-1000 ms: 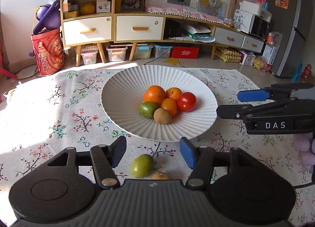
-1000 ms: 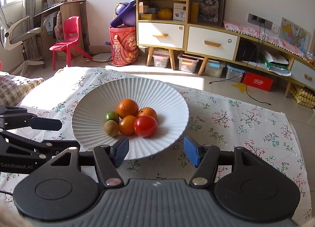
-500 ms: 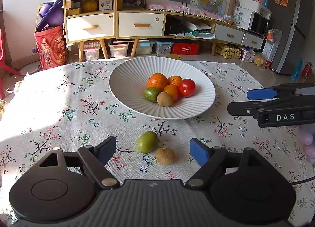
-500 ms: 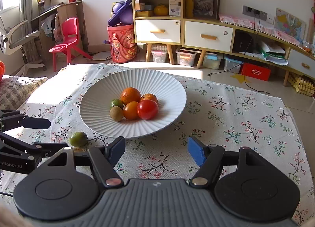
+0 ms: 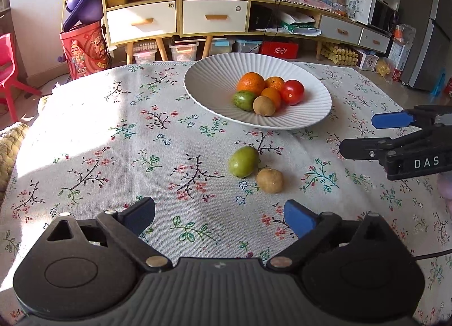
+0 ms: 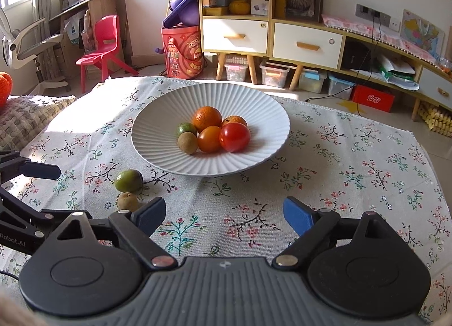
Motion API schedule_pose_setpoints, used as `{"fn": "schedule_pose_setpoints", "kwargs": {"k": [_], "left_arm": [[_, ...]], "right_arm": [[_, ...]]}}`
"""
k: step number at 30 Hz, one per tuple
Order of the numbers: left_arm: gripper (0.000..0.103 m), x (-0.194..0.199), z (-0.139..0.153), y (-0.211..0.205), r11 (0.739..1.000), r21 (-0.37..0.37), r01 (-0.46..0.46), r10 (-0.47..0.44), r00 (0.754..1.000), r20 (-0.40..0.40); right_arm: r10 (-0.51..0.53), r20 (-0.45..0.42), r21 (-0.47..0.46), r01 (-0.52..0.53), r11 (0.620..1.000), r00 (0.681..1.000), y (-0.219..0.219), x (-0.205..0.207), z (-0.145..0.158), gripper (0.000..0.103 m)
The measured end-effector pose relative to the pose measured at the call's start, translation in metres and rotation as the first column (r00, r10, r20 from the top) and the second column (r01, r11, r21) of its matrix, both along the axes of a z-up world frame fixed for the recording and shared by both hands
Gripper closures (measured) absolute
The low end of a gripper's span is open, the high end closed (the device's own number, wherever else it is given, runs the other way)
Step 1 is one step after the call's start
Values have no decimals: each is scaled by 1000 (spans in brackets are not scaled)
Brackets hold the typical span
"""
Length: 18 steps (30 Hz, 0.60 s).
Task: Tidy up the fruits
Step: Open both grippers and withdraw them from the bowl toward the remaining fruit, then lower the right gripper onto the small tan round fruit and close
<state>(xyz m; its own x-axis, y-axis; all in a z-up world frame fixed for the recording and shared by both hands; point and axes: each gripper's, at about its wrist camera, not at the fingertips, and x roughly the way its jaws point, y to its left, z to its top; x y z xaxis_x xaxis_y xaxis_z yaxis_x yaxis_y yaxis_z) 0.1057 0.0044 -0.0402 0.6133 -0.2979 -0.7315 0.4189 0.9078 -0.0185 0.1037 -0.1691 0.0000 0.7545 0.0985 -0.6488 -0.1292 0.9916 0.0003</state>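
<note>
On the floral cloth, at six o'clock of the white plate (image 5: 214, 71), a green fruit (image 5: 243, 161) and a brown fruit (image 5: 269, 180) lie touching, not yet plated. Left gripper (image 5: 220, 217) and right gripper (image 6: 224, 213), jaws just opened wide and empty, seem readied to collect them.

Fruit plate ahead of the wide-open right gripper

The right gripper (image 6: 224, 214) has just been opening its jaws; nothing lies between them. Straight ahead stands a ribbed white plate (image 6: 254, 100) holding two oranges, a tomato (image 6: 235, 137), a lime and a kiwi. Ahead to the left, off the plate, a green fruit (image 6: 128, 181) and a brown fruit (image 6: 127, 202) lie on the floral cloth (image 6: 353, 179), near the left gripper (image 6: 28, 184).
</note>
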Motion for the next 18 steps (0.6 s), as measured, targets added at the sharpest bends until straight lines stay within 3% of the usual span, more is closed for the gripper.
{"fn": "schedule_pose_setpoints", "kwargs": {"k": [14, 18], "left_arm": [[14, 8, 0, 32, 997, 16, -77, 77, 997, -31], [14, 9, 1, 36, 996, 17, -84, 85, 996, -36]], "right_arm": [[50, -32, -4, -51, 999, 998, 30, -2, -12, 14], [80, -40, -3, -80, 997, 996, 39, -2, -16, 19]]}}
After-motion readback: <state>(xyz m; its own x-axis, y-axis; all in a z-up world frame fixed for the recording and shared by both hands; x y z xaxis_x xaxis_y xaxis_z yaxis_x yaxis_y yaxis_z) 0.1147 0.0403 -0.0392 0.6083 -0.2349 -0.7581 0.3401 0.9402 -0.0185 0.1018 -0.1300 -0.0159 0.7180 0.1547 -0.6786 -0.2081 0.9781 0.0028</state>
